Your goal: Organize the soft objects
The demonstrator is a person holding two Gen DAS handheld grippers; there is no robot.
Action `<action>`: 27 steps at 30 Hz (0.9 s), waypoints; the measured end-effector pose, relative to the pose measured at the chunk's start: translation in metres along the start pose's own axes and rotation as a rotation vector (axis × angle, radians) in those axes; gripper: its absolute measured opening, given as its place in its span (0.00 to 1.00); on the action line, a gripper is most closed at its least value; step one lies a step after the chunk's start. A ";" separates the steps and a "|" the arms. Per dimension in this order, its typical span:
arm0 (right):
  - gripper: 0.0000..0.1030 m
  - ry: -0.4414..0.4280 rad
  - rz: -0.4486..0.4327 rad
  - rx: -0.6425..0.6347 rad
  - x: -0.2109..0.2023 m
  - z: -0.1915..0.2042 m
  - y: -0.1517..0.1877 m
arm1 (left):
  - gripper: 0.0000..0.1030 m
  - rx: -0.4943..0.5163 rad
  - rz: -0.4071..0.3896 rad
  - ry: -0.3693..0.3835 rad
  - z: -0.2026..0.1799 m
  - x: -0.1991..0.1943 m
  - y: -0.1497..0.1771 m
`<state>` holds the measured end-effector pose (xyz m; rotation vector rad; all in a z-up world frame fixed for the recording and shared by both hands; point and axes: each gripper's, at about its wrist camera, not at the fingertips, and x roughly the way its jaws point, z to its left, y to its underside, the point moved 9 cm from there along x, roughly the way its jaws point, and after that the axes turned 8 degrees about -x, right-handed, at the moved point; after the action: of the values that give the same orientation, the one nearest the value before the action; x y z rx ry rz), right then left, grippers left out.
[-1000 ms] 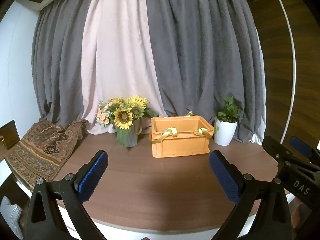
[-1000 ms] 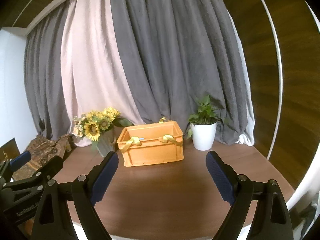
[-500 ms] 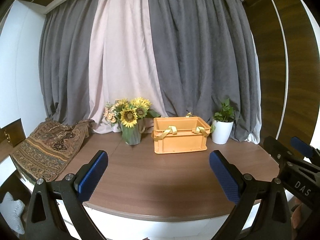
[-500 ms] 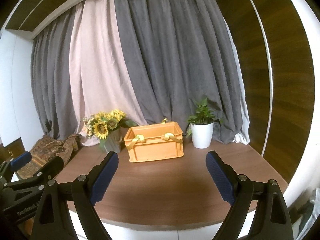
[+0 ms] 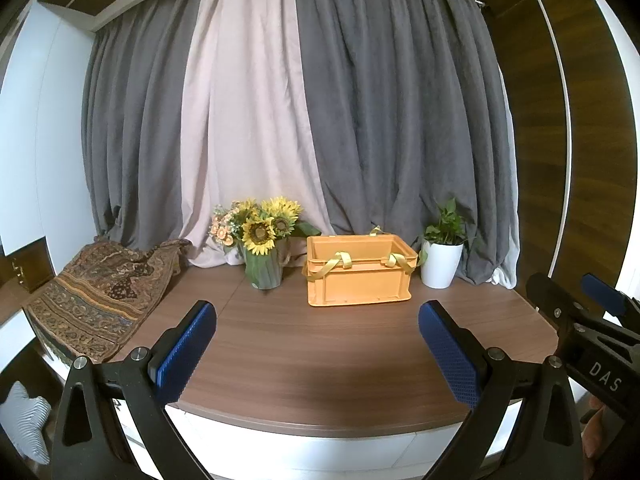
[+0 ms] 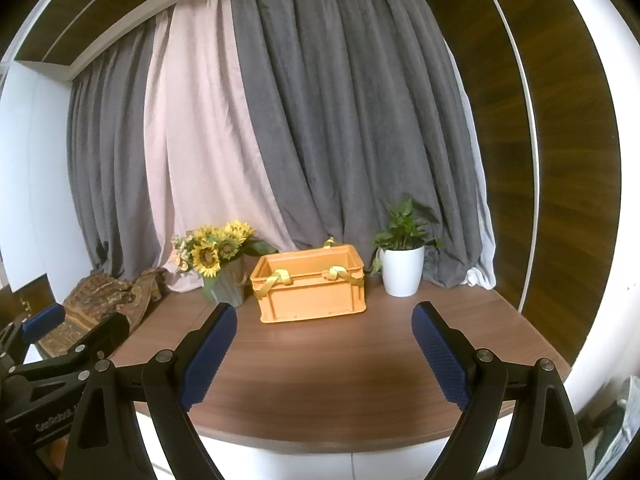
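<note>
An orange crate with yellow ribbon straps over its rim stands at the back of the brown table; it also shows in the right wrist view. A patterned brown cloth lies draped over the table's left end and shows in the right wrist view. My left gripper is open and empty, held in front of the table's near edge. My right gripper is open and empty beside it, and shows at the right of the left wrist view.
A vase of sunflowers stands left of the crate and a white potted plant right of it. Grey and pink curtains hang behind. A striped grey soft thing lies low beyond the table's left edge.
Both grippers have pulled back and away from the table; the crate and plants look smaller and the table's front edge now shows. Both grippers stay open.
</note>
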<state>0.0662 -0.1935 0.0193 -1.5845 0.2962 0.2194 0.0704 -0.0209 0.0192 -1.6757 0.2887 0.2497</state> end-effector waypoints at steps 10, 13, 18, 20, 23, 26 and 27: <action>0.88 -0.003 -0.002 0.001 -0.002 0.000 0.000 | 1.00 -0.004 -0.002 -0.002 -0.002 -0.001 0.001; 0.88 -0.001 -0.003 0.000 -0.002 0.000 0.000 | 1.00 -0.004 -0.002 0.000 -0.001 -0.001 0.002; 0.88 -0.001 -0.002 0.000 -0.002 0.001 0.000 | 1.00 -0.003 0.004 0.007 -0.004 0.000 0.003; 0.88 -0.001 -0.003 0.001 -0.002 0.001 0.000 | 1.00 -0.003 0.009 0.007 -0.004 0.000 0.004; 0.88 0.000 0.000 0.004 -0.003 0.000 0.001 | 1.00 -0.003 0.010 0.005 -0.003 -0.001 0.004; 0.88 -0.002 0.004 0.003 -0.004 0.001 0.001 | 1.00 -0.006 0.008 0.008 -0.003 0.000 0.004; 0.88 -0.002 0.004 0.002 -0.003 0.001 0.000 | 1.00 -0.006 0.008 0.008 -0.003 0.000 0.004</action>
<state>0.0628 -0.1920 0.0200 -1.5813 0.2978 0.2241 0.0690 -0.0242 0.0163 -1.6820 0.3014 0.2500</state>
